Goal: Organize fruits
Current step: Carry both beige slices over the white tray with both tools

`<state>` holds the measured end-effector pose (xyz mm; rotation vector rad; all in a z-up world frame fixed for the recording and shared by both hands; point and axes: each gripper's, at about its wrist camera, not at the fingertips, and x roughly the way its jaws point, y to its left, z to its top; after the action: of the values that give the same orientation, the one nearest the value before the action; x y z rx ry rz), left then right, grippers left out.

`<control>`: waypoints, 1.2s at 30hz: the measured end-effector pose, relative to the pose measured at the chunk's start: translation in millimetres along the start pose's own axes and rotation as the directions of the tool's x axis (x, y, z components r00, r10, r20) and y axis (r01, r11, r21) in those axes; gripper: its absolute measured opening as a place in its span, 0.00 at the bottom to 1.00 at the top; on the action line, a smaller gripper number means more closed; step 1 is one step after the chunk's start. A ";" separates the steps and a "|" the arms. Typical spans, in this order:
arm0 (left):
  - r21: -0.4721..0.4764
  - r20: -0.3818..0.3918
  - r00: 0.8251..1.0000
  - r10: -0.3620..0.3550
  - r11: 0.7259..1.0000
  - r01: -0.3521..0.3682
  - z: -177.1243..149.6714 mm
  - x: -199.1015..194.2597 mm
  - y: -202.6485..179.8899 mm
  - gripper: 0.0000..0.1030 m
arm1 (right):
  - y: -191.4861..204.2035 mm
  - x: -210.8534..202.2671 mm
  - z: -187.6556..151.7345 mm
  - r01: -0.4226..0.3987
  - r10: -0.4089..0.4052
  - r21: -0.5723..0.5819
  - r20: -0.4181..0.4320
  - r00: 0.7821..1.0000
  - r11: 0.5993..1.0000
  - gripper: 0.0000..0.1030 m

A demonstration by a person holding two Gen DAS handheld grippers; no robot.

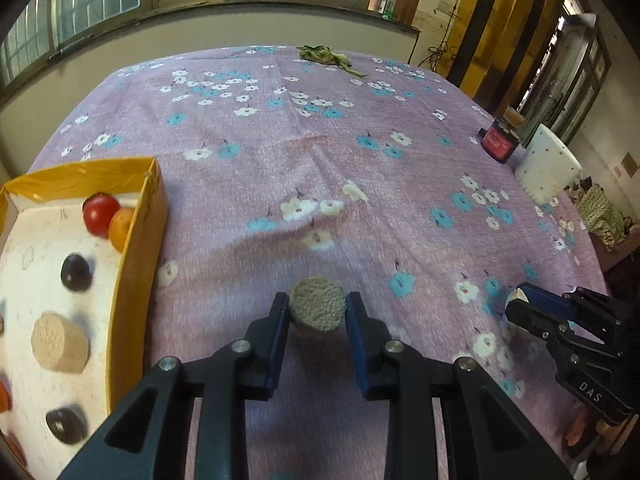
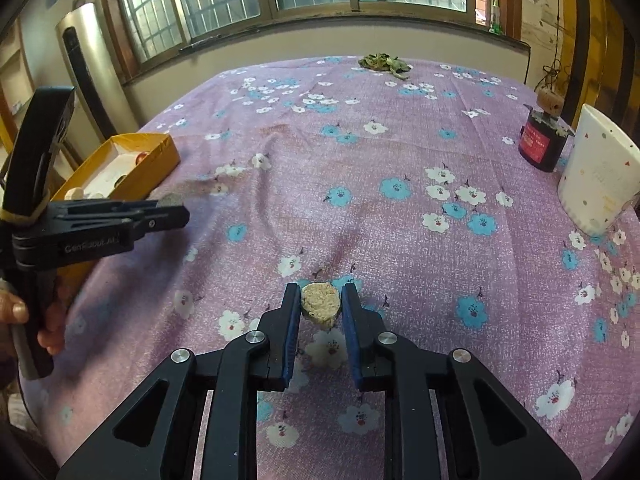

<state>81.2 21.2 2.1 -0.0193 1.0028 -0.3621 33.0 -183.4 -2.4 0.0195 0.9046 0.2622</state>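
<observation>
My left gripper (image 1: 316, 303) is shut on a round grey-green spongy piece (image 1: 318, 312) over the flowered cloth, just right of the yellow box (image 1: 138, 264). The box's white floor holds a red tomato (image 1: 100, 214), an orange fruit (image 1: 122, 228), two dark plums (image 1: 75, 272) and a tan cylinder (image 1: 60, 342). My right gripper (image 2: 320, 294) is shut on a smaller tan crumbly piece (image 2: 320, 307) above the cloth. In the left wrist view the right gripper (image 1: 517, 300) shows at the right edge. In the right wrist view the left gripper (image 2: 176, 209) and the yellow box (image 2: 158, 160) show at the left.
A purple flowered cloth (image 1: 320, 160) covers the table. A white cup (image 2: 600, 176) and a dark red jar (image 2: 540, 144) with a cork stand at the right edge. Wilted green leaves (image 2: 384, 62) lie at the far edge, below the windows. A hand (image 2: 44, 320) grips the left tool's handle.
</observation>
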 end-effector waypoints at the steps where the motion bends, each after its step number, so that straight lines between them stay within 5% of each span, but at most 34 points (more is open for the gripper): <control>1: -0.010 -0.001 1.000 -0.014 1.000 0.014 -2.4 -3.6 1.1 0.30 | 0.8 -2.3 0.3 -0.003 0.003 0.005 0.003 1.000 1.000 0.19; 17: -0.046 0.087 0.995 -0.055 0.997 0.059 -32.1 -78.4 26.7 0.30 | 70.8 -12.9 13.3 -0.046 0.047 -0.060 0.015 0.999 0.997 0.19; 36: -0.198 0.122 0.988 0.090 0.978 -0.065 -51.7 -127.8 161.0 0.30 | 218.4 28.3 60.4 -0.193 0.192 -0.248 -0.026 0.981 0.949 0.19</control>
<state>23.1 219.3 49.7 -0.1769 0.9033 -0.1879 49.4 40.2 40.8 -0.1262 0.8668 0.5574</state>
